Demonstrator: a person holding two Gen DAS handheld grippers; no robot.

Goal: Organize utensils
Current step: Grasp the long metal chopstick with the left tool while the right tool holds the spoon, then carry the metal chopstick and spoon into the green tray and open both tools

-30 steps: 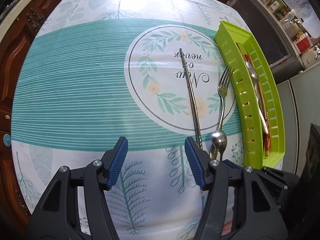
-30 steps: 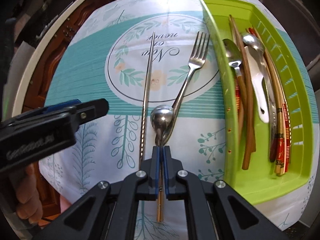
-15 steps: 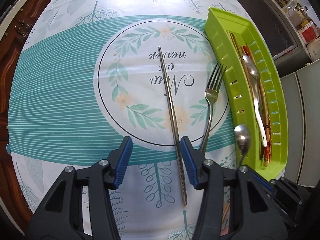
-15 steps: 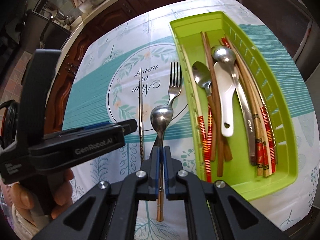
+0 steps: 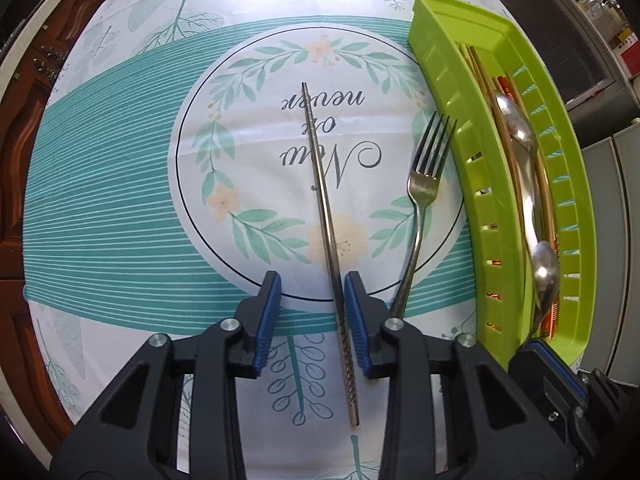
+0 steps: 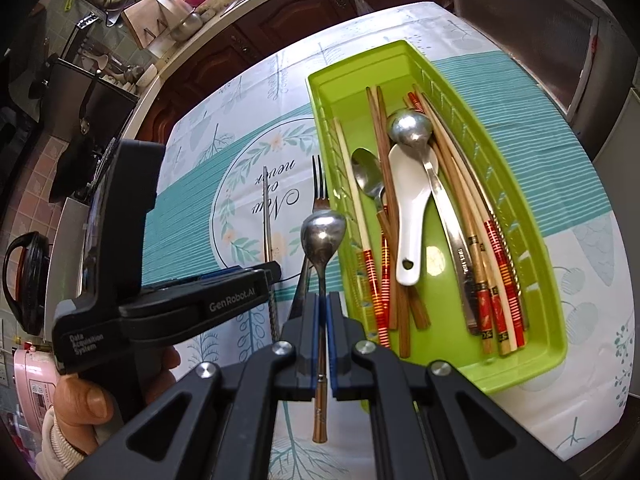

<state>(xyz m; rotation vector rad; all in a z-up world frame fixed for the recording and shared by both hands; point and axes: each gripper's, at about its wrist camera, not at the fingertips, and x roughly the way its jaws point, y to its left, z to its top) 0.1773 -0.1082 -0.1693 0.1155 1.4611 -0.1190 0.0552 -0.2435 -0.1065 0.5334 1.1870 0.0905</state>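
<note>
- Gripping a metal spoon (image 6: 322, 236) by the thin neck of its handle, right gripper (image 6: 321, 312) clamped fully shut on it, bowl pointing forward and raised above the table, brown handle end sticking out behind the pads.
- Straddling a steel chopstick (image 5: 329, 236) with the left gripper (image 5: 310, 320), jaws partly open, right pad almost touching the stick, left pad well clear; nothing held.
- Lying flat on the tablecloth (image 5: 120, 216), the chopstick, its ridged thick end nearest the gripper, thin tip far away on the printed wreath.
- Resting just right of the chopstick, a fork (image 5: 424, 200), tines close beside the wall of the green tray (image 5: 476, 208).
- Holding already, inside the tray: a white ceramic spoon (image 6: 412, 216), two metal spoons, several wooden and red-patterned chopsticks, all roughly lengthwise.
- Hovering near the tray's left wall, the held spoon, not yet over the tray floor.
- Handling guess: chopstick rigid, light, smooth and round, likely to roll or slip out of the pads; best taken on the ridged thick end, squarely across.
- Handling guess: spoon stiff, bowl-heavy, likely to pivot downward in a neck grip.
</note>
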